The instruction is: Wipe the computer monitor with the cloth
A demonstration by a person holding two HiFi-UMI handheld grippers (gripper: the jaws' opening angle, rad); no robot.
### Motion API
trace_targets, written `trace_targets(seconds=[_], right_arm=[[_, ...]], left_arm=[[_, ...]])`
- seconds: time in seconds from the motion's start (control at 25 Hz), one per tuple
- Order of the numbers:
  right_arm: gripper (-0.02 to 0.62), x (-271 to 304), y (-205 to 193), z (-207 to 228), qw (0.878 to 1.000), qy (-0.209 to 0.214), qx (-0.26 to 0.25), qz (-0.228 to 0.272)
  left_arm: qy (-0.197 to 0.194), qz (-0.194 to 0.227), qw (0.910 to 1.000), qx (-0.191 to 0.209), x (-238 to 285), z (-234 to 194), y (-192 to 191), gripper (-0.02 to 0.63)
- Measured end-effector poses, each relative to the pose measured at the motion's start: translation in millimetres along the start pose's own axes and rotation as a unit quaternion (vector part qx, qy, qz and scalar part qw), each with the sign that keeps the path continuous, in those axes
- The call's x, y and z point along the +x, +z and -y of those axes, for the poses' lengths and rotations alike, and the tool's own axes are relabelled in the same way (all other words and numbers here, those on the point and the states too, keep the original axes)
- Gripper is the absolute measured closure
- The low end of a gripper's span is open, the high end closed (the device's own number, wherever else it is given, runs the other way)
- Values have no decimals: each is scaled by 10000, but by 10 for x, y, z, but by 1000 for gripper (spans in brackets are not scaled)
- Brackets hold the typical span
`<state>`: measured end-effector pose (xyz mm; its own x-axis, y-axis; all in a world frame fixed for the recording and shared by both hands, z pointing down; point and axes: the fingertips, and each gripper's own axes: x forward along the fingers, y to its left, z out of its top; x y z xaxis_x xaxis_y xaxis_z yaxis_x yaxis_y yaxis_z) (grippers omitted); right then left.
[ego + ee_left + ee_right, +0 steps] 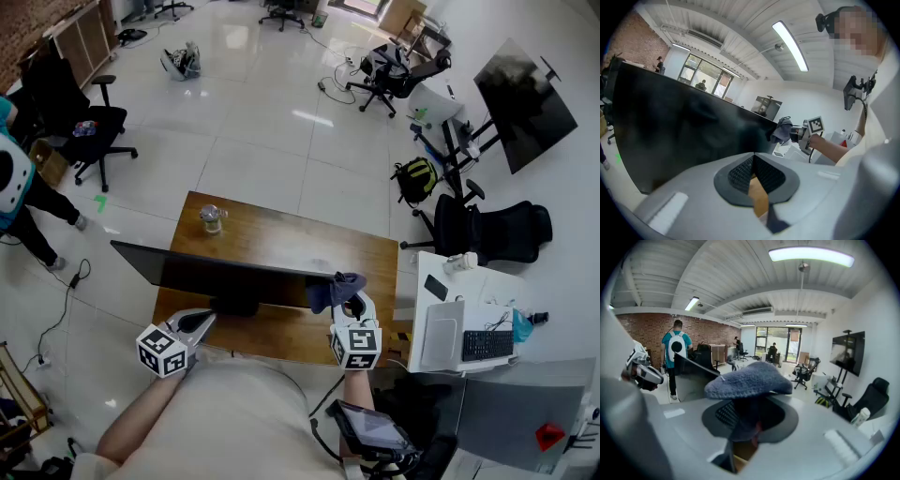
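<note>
Holding one grey-blue cloth (336, 289) to one black monitor (216, 272)
At the screen's top right corner the right gripper (349, 298) pinches the cloth; the left gripper (199, 321) sits low by the stand, jaws pressed together on nothing (each carries one cube of square black-and-white markers). One glass jar (213, 218) stands on the wooden desk (281, 239) behind.

I read the cloth (749, 378) as a nubbly, matt blue-grey knit. The monitor (684, 126) screen looks dark and smooth, with a dull sheen. The desk (281, 234) is brown wood, lightly glossy where light falls on it. The floor (262, 112) tiles are pale and highly polished. The left gripper (753, 157) shell seems smooth, matt grey plastic, its pads (740, 171) black and finely textured.
</note>
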<state>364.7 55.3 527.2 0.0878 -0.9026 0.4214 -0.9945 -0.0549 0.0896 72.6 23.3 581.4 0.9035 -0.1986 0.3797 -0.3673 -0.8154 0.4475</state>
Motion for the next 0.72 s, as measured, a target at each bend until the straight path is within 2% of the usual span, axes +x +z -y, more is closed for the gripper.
trace_targets(seconds=[0.4, 0.72], right_arm=[[512, -109, -94, 414, 9975, -674, 224, -1], [512, -156, -243, 620, 9872, -1383, 787, -53]], left_arm=[[-66, -70, 9999, 52, 25, 26, -19, 602], [-24, -65, 10000, -1, 33, 4, -52, 603]])
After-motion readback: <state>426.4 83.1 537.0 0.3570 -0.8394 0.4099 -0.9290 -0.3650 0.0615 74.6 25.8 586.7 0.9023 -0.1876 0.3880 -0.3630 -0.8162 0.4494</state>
